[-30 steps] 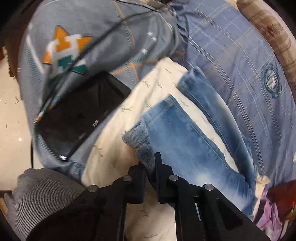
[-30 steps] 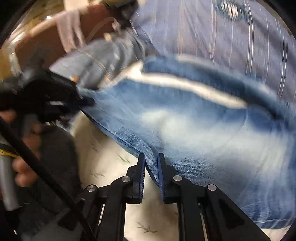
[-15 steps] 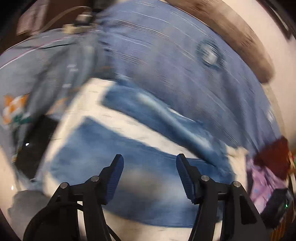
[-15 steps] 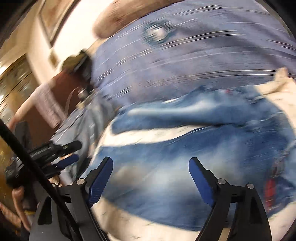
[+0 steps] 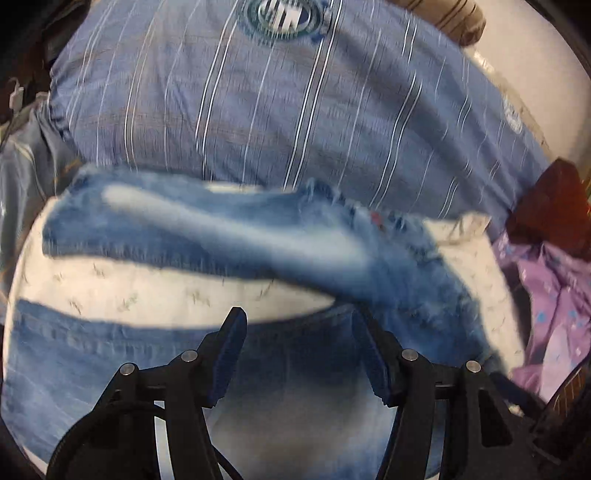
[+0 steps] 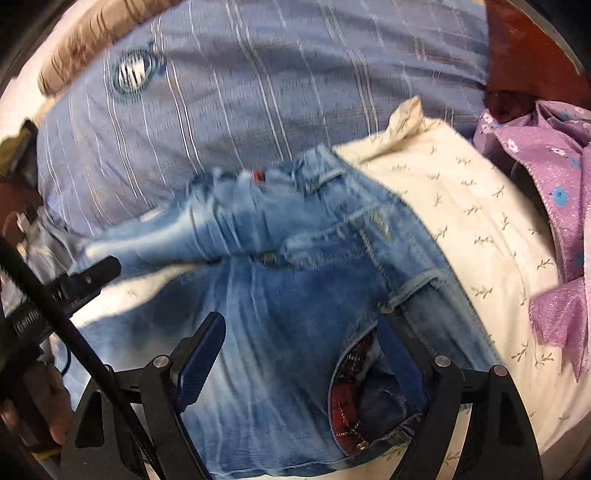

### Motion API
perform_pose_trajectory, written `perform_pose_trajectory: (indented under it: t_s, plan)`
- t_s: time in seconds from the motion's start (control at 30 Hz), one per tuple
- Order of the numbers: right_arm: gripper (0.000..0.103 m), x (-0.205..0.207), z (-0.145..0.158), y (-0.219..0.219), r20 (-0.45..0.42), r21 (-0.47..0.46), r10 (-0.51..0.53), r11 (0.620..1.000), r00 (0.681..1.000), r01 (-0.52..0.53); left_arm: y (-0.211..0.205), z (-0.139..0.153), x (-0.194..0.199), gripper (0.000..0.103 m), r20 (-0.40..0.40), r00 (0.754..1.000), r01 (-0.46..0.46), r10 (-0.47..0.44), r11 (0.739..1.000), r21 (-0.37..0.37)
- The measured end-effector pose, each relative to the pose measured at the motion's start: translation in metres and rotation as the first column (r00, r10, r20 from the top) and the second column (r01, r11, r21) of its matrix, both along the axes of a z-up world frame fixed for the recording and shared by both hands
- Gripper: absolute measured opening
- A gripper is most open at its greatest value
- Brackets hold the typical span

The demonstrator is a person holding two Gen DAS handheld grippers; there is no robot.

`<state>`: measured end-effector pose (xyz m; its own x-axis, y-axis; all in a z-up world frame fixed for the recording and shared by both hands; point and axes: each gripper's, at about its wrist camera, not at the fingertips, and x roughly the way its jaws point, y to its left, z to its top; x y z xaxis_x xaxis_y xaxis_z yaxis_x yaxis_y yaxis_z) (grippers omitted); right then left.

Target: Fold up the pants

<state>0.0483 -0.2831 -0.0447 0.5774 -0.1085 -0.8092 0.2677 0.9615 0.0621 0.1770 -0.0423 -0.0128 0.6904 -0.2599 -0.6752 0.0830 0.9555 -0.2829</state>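
Jeans (image 6: 295, 302) motion-blurred, hem cut off, beneath 2 spread, empty hand-held grippers: left (image 5: 299, 354), right (image 6: 306, 365).

Bed under striped blue quilt (image 5: 295, 122) (crest-printed), cream sheet (image 6: 480, 206) alongside

pants (image 6: 288, 295) on pillow (image 6: 480, 229) — striped bedding (image 6: 258, 74) behind | floral cloth (image 6: 546, 155) right

Round crest on the striped blue bedcover (image 5: 280, 16) too blurred to read, no other legible text
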Motion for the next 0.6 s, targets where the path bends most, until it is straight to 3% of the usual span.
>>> perform_pose_trajectory:
  t_s: [0.23, 0.6]
  plan:
    - [0.084, 0.003, -0.017, 0.0, -0.074, -0.022, -0.027, 0.999, 0.997, 0.025, 0.008, -0.011, 0.02, 0.059, -0.04, 0.999, -0.004, 0.003, 1.0, -0.028]
    - [0.082, 0.001, -0.008, 0.004, -0.057, -0.052, -0.033, 0.998, 0.998, 0.03, 0.006, -0.003, -0.002, 0.059, -0.008, 1.0, 0.007, -0.008, 1.0, -0.029]
